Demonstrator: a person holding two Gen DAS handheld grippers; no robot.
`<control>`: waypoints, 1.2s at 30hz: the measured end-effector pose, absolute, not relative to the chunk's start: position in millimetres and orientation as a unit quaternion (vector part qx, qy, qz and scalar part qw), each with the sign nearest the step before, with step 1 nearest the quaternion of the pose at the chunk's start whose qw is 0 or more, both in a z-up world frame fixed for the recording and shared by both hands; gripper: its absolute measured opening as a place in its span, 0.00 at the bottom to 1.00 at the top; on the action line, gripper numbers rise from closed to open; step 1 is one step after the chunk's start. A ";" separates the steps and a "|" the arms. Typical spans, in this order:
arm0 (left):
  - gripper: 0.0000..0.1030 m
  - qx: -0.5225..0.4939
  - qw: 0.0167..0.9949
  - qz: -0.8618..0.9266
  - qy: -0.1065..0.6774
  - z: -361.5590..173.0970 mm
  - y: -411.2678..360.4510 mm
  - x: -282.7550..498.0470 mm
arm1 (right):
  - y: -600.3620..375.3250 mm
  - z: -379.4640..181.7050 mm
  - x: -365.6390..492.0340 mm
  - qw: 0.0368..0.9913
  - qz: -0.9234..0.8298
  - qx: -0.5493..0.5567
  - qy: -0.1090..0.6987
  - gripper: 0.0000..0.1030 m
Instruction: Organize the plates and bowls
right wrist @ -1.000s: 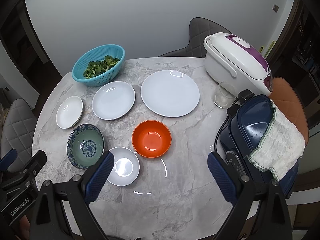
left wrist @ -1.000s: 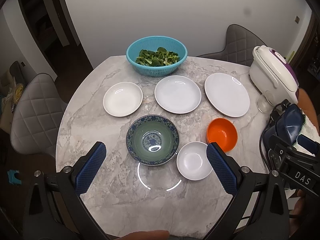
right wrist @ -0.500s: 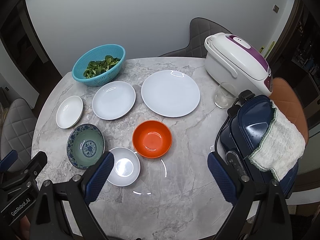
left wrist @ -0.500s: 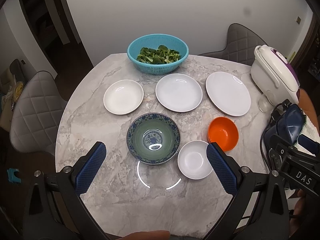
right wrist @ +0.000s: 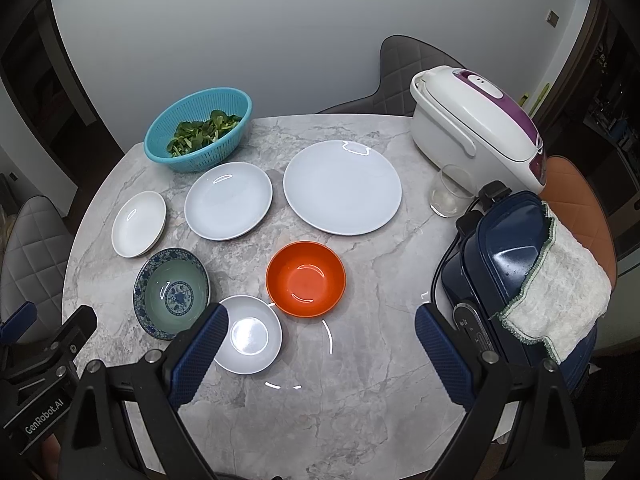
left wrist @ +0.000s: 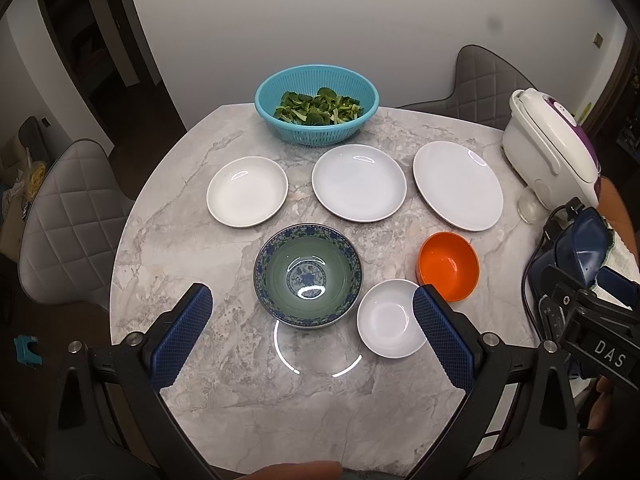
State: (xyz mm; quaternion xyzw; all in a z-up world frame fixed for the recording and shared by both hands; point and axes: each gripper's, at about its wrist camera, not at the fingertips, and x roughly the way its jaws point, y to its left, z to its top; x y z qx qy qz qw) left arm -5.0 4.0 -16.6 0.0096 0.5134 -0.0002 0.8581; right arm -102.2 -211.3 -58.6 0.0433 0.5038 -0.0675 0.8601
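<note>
On the round marble table (left wrist: 224, 364) lie three white plates in a row: small (left wrist: 247, 191), medium (left wrist: 359, 182), large (left wrist: 457, 185). In front of them stand a blue-patterned green bowl (left wrist: 308, 275), a small white bowl (left wrist: 390, 323) and an orange bowl (left wrist: 449, 265). My left gripper (left wrist: 312, 328) is open and empty, hovering above the near table, in front of the patterned bowl. My right gripper (right wrist: 322, 344) is open and empty, hovering just in front of the orange bowl (right wrist: 306, 278) and beside the small white bowl (right wrist: 248, 334).
A teal colander of greens (left wrist: 317, 104) stands at the back. A white-and-purple rice cooker (right wrist: 476, 128), a clear glass (right wrist: 450, 192) and a navy appliance with a towel over it (right wrist: 520, 264) fill the right side. Grey chairs (left wrist: 68, 220) surround the table.
The view from the left gripper has shifted slightly, with the dishes sliding a little up in the frame. The right gripper has barely moved. Nothing was taken hold of.
</note>
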 end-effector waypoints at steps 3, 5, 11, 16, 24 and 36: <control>0.99 0.009 0.858 0.000 0.513 -16.1 3.9 -4.4 | -211.0 -58.5 -101.8 0.860 -0.068 0.043 0.504 0.94; 0.99 0.009 0.858 0.000 0.514 -17.4 4.8 -4.8 | -210.3 -58.5 -101.6 0.860 -0.068 0.042 0.504 0.94; 0.99 0.008 0.858 0.000 0.514 -18.5 6.4 -4.2 | -208.7 -59.2 -100.3 0.860 -0.068 0.041 0.505 0.94; 0.99 0.008 0.857 -0.001 0.515 -19.1 6.8 -3.9 | -208.9 -58.9 -100.6 0.860 -0.069 0.041 0.504 0.94; 0.99 0.007 0.857 0.000 0.515 -21.6 9.5 -3.8 | -207.6 -59.0 -99.9 0.860 -0.068 0.040 0.505 0.94; 0.98 -0.029 0.856 -0.023 0.515 -41.1 33.2 -10.1 | -207.2 -53.3 -101.5 0.872 -0.057 0.052 0.483 0.94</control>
